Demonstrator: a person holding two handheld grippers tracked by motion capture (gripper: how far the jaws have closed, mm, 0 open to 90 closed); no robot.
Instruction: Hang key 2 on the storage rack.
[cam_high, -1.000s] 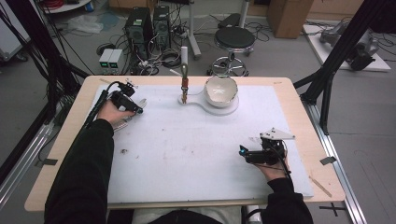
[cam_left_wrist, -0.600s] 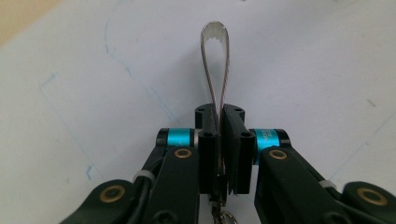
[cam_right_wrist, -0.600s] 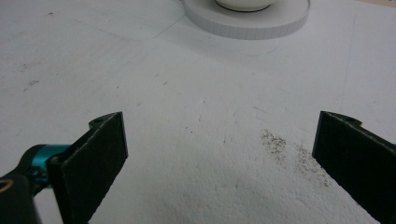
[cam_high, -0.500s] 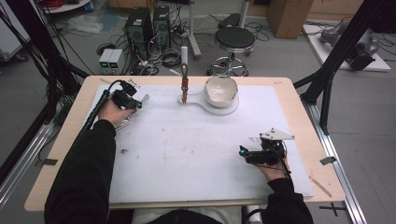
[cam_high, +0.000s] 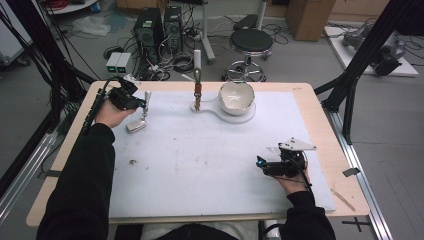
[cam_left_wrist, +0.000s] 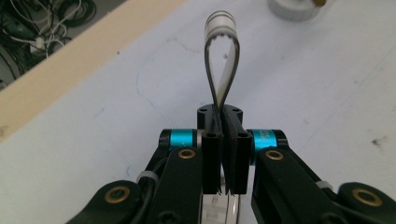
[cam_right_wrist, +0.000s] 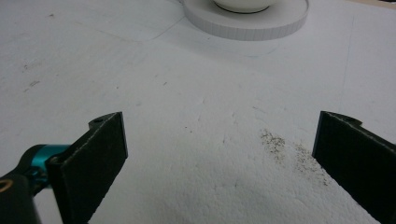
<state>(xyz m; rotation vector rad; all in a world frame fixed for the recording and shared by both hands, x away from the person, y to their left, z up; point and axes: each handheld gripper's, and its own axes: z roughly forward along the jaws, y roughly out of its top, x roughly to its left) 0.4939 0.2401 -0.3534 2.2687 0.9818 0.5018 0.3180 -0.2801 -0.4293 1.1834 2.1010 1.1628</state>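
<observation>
While the left tool (cam_high: 142, 104) grips a metal strip (cam_left_wrist: 222, 65), the bowl (cam_high: 236, 96) looks empty

Past my table (cam_high: 320, 107) I see grey floor (cam_high: 300, 55). A round black stool (cam_high: 251, 41), computer towers (cam_high: 159, 25) and tangled cables (cam_high: 180, 62) stand there.

Left gripper (cam_high: 131, 98) clamped on, seemingly, metal tongs (cam_high: 141, 114) above white mat (cam_high: 200, 160).

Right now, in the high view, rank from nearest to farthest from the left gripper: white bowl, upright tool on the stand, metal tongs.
1. Metal tongs, clamped in the left gripper.
2. Upright tool, to its right.
3. White bowl, farther right.
</observation>
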